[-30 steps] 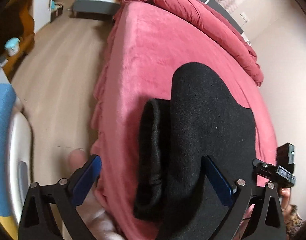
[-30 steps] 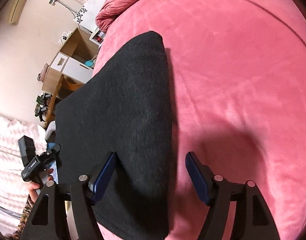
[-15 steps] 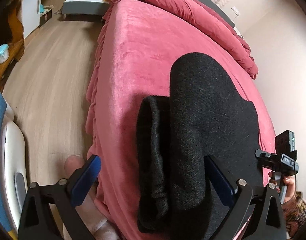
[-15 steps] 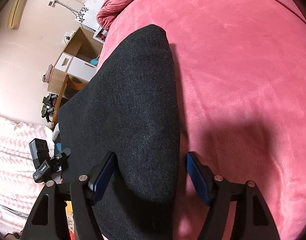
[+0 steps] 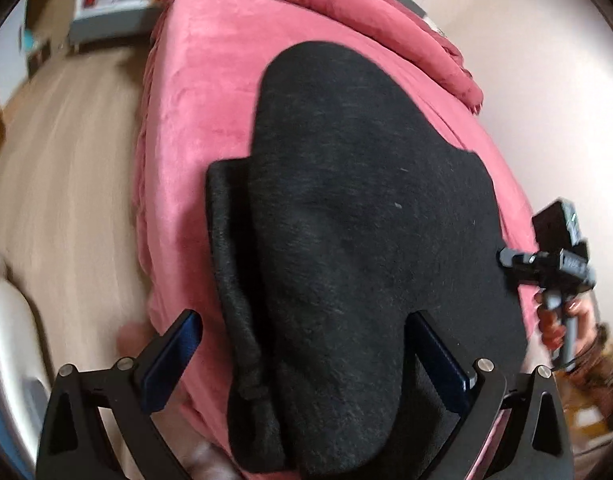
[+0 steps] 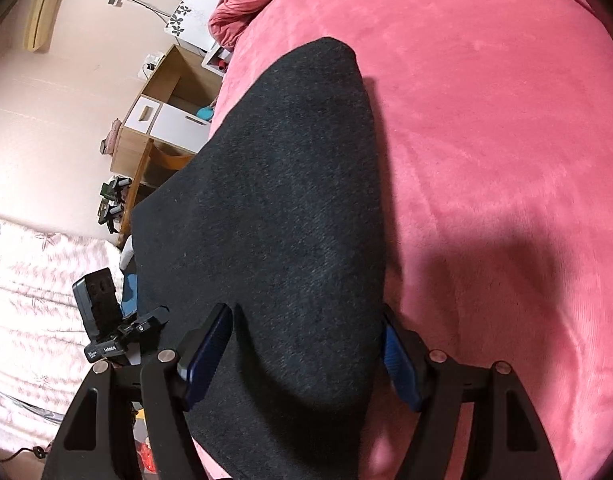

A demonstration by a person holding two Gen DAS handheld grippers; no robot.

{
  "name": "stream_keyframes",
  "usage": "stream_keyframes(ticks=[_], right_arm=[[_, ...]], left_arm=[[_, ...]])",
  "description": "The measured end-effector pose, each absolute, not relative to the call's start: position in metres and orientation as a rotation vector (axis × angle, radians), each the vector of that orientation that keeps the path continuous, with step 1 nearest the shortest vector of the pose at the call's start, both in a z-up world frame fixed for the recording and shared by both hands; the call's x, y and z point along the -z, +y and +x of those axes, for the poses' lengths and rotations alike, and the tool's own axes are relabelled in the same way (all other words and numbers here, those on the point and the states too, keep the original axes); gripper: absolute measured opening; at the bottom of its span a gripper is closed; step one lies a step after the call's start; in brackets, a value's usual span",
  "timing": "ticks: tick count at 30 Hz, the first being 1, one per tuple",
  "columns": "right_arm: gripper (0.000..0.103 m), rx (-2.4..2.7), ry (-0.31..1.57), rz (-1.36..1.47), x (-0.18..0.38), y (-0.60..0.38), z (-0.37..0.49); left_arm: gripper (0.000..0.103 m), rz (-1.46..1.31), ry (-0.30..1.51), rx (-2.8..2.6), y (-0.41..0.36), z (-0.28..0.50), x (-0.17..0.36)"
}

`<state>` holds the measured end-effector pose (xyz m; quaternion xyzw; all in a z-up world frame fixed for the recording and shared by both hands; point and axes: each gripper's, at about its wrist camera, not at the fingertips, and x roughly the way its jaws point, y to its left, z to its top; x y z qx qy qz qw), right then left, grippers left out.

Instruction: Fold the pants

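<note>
Black pants (image 5: 358, 232) lie flat on pink bed (image 5: 210, 80), filling centre to 6 o'clock. Left gripper (image 5: 306, 356) wide open, holding nothing — right gripper (image 6: 302, 348) likewise, fingers straddling the pants' edge.

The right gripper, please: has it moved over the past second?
Yes. The right gripper advanced along the pink plush bedspread; its open jaws now straddle the black woollen pants edge.

I stand at a bed (image 6: 506, 140) covered in pink plush, a rumpled red duvet (image 5: 346, 12) along its far side. Pale wood floor (image 5: 66, 180) runs beside it. A wooden shelf unit (image 6: 158, 116) stands against the cream wall (image 6: 66, 100).
</note>
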<state>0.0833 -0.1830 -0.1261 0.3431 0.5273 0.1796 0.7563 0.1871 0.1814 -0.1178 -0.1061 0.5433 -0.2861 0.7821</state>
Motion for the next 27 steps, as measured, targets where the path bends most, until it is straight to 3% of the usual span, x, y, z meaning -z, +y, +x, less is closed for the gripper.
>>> stream_keyframes(ticks=[2,4,6,7,9,13,15,20,27], right_arm=[[0.074,-0.398,1.145,0.786,0.131,-0.182,0.090],[0.074,-0.401,1.146,0.821,0.137,-0.180,0.096],[0.073,-0.403,1.136,0.818,0.139,-0.173,0.102],[0.071,-0.390,1.135,0.779,0.138,-0.167,0.104],[0.063,-0.375,1.137,0.694,0.132,-0.158,0.105],[0.038,-0.407,1.093,0.623,0.114,-0.152,0.100],[0.034,-0.424,1.065,0.618,0.105,-0.152,0.096],[0.029,-0.471,0.976,0.636,0.080,-0.148,0.082],[0.028,-0.482,0.913,0.688,0.055,-0.175,0.052]], left_arm=[[0.102,-0.284,1.192,0.613,0.183,0.190,0.123],[0.095,-0.274,1.170,0.611,0.180,0.187,0.122],[0.075,-0.212,1.109,0.614,0.172,0.178,0.110],[0.074,-0.169,1.088,0.613,0.167,0.173,0.105],[0.067,-0.072,1.034,0.594,0.157,0.164,0.096],[0.055,-0.035,0.987,0.580,0.153,0.154,0.086],[0.047,-0.028,0.963,0.584,0.154,0.146,0.082],[0.038,-0.010,0.890,0.644,0.144,0.126,0.062],[0.038,-0.033,0.889,0.718,0.107,0.114,0.052]])
